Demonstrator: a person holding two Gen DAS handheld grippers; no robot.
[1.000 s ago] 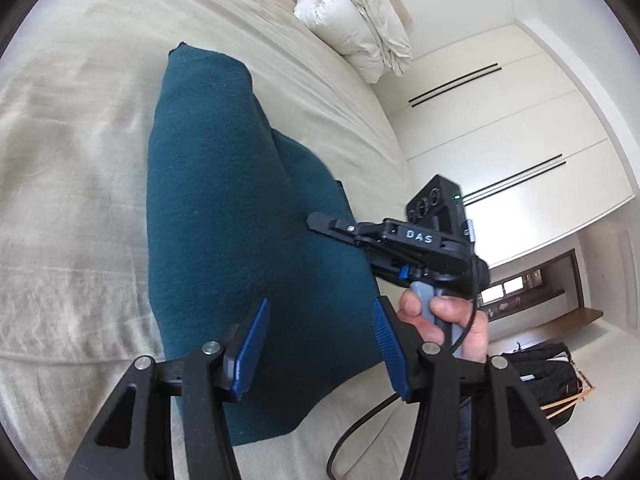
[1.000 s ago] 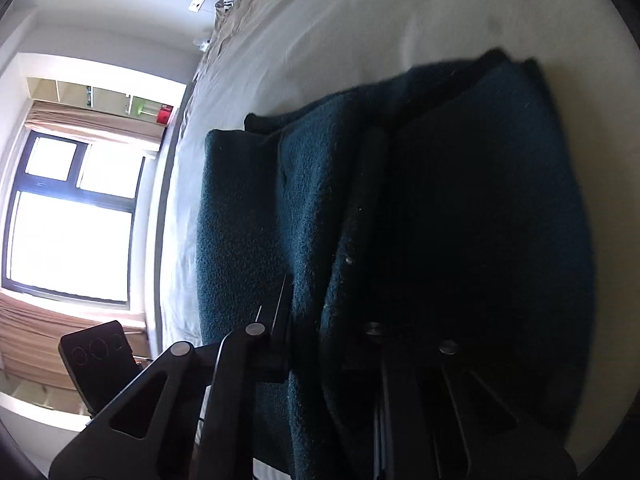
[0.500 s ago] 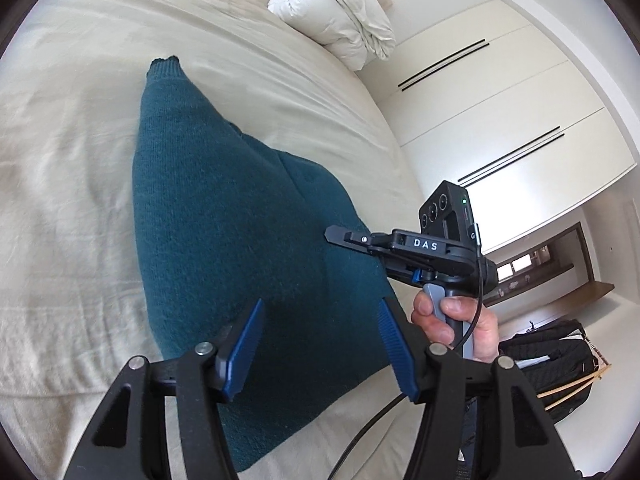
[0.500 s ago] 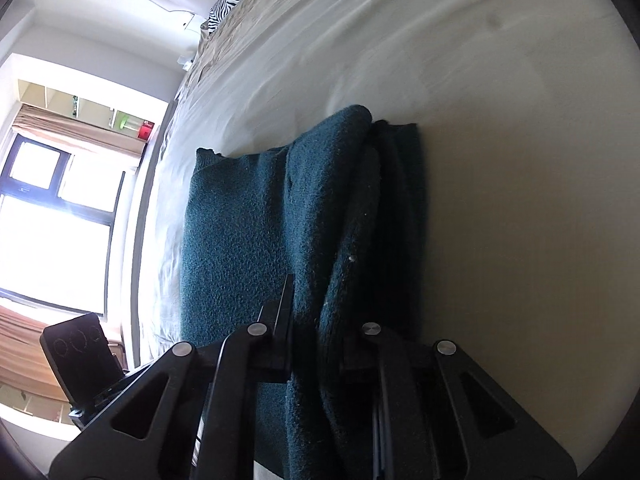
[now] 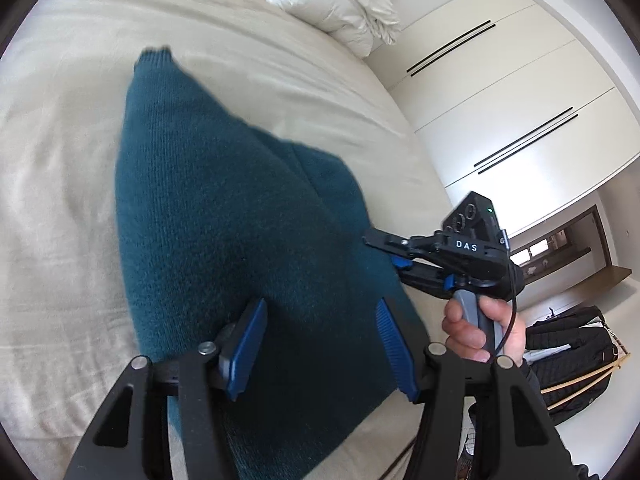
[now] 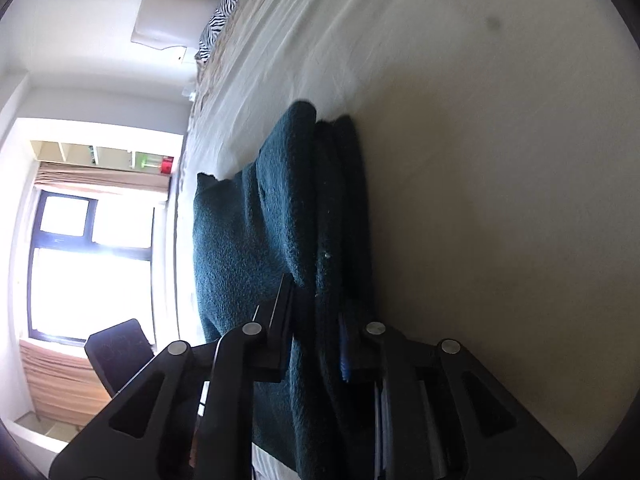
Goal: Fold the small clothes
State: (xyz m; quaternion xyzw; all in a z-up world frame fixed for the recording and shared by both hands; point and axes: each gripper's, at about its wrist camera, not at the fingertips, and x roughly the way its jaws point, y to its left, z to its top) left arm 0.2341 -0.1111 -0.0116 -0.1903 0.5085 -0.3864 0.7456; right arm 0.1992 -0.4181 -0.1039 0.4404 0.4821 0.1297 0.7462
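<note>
A teal knitted garment (image 5: 220, 220) lies on the beige bed sheet (image 5: 60, 200), one narrow end pointing away. My left gripper (image 5: 320, 344) hovers open over its near part, blue pads apart and pinching nothing. At the garment's right edge my right gripper (image 5: 386, 254) is held by a hand (image 5: 468, 328). In the right wrist view, stacked folds of the garment (image 6: 240, 240) fill the gap of the right gripper (image 6: 316, 312). Its jaws are opening, and the cloth is still between them.
A bunched white duvet (image 5: 340, 4) lies at the far end of the bed, with a zebra-print pillow (image 6: 224, 12) beyond. White wardrobe doors (image 5: 500, 100) stand to the right, above a black bag (image 5: 568, 344) on the floor. A bright window (image 6: 92, 260) is on the other side.
The right gripper has carried its edge of the garment across, so the wide dark flap now stands as narrow stacked folds. Its jaws stand slightly wider. The left gripper shifted a little.
</note>
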